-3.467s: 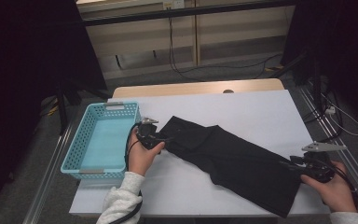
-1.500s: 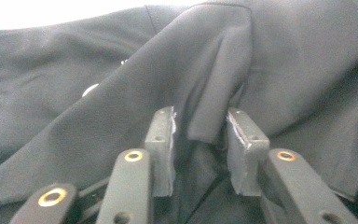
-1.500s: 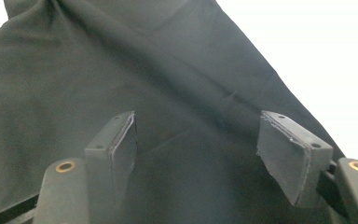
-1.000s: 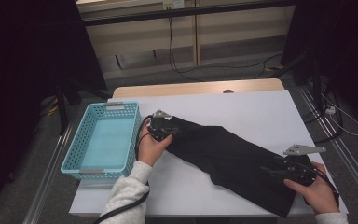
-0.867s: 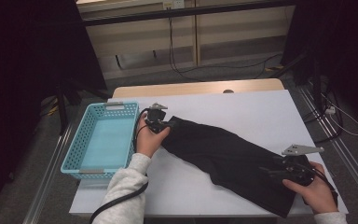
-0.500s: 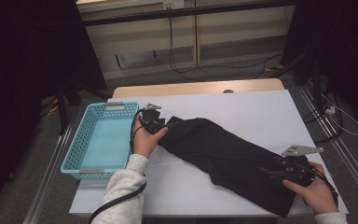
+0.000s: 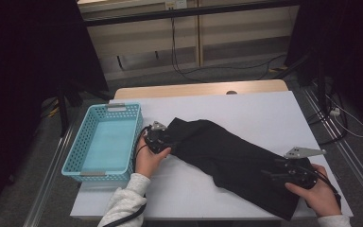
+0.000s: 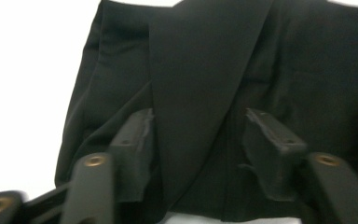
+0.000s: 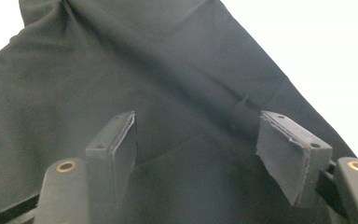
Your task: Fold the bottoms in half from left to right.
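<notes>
Since a second ago we see the left gripper [image 7: 163, 138] drop back down onto the near-basket end of the black cloth [image 7: 231, 161], which has settled flatter there; its jaws opened wide and have just been closing again, with a fold of the cloth between the pads [image 8: 137, 140] but not pinched yet. The cloth lies on the white table [image 7: 264, 113], long axis running diagonally from beside the blue basket [image 7: 105, 142] down to the near right corner. The fold sits straight ahead of the left jaws, so that hand is nearest the basket end. The right gripper [image 7: 276, 172] holds its place over the other end, jaws spread apart above the cloth, gripping nothing. We judge that the next move is the left pinch on that fold.
</notes>
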